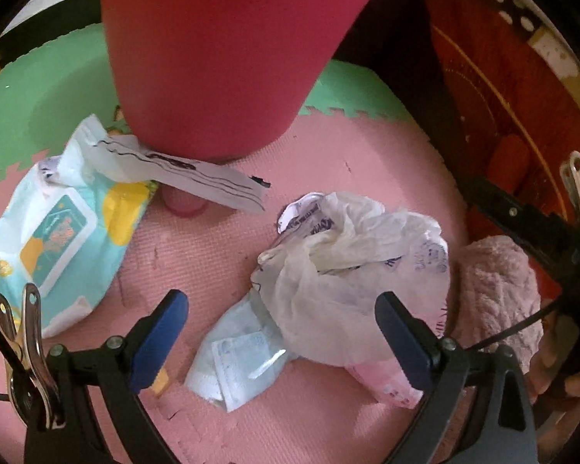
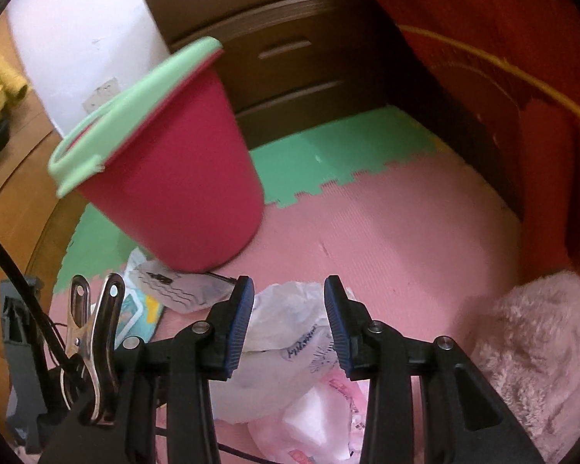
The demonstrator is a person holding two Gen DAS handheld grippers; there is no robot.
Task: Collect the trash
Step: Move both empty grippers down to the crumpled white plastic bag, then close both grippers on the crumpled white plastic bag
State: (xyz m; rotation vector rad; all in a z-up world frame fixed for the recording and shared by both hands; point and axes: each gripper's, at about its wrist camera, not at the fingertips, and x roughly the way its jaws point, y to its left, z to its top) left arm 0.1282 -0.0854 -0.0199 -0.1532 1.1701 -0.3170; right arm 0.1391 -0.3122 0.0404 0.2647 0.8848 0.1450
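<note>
Right now I have both tools tipped down over the litter on the pink foam mat (image 1: 367,162), which is why the trash fills the lower half of each view. My left gripper (image 1: 282,332) stands spread wide with nothing clamped, its blue pads either side of the crumpled white plastic bag (image 1: 352,255) and the pale blue wrapper (image 1: 243,363). My right gripper (image 2: 288,324) is partly apart, empty too, hanging above the same bag with a pink wrapper (image 2: 317,417) below. I judge the red bin (image 2: 181,178), green-rimmed, sits just behind as the drop point. Beside it lie a wipes pack (image 1: 54,247) and a paper strip (image 1: 197,178); a fluffy pink cloth (image 2: 541,355) is off right
</note>
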